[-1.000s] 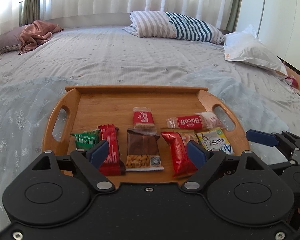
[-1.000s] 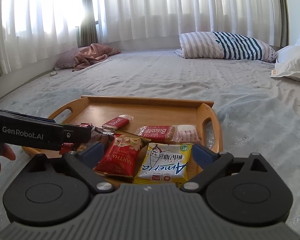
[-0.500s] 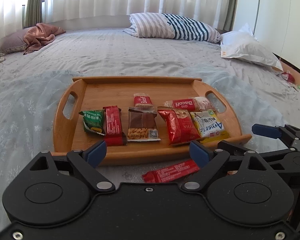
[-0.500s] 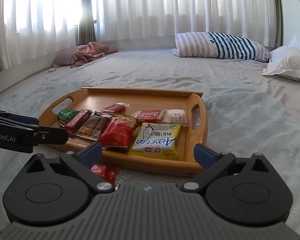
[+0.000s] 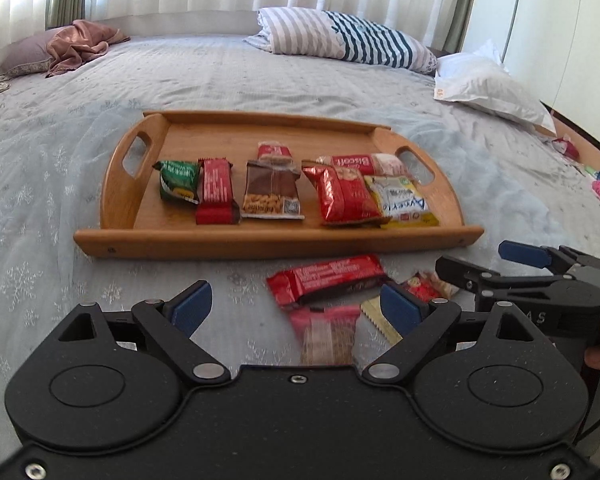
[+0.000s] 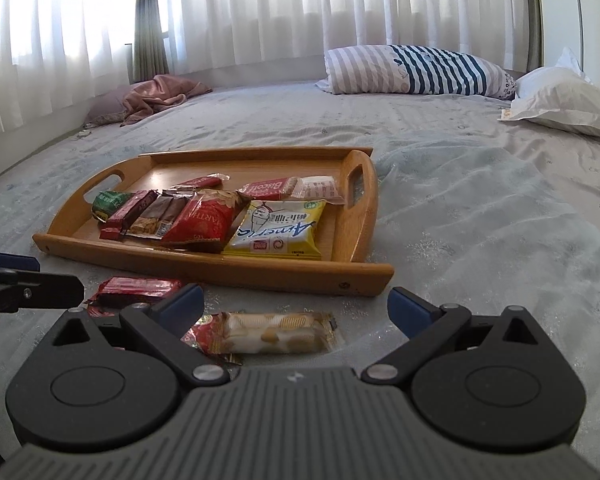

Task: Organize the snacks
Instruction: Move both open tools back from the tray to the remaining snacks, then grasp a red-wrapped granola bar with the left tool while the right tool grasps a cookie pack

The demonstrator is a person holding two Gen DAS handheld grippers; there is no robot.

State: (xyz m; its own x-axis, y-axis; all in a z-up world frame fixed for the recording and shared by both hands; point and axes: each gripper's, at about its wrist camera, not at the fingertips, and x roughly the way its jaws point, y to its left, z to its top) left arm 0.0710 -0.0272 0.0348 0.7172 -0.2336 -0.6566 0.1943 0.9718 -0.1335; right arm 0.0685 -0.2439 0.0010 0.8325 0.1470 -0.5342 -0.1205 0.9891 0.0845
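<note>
fingers on your left gripper (image 5: pixel 296 306) stand wide and empty over a blurred pink wafer pack (image 5: pixel 326 334); your right gripper (image 6: pixel 296 310) is wide too, a biscuit pack (image 6: pixel 276 332) just ahead. at twelve o'clock sits the wooden tray (image 5: pixel 260 245), a red bar (image 5: pixel 328 282) loose before it. risk: loose packs crowd together, so you may pinch two, or bedsheet (image 5: pixel 40 184).

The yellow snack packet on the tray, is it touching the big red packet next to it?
Touching. In the right wrist view the red packet has its edge lying over the yellow packet, with no bare tray between them; the left wrist view shows the same overlap.
</note>
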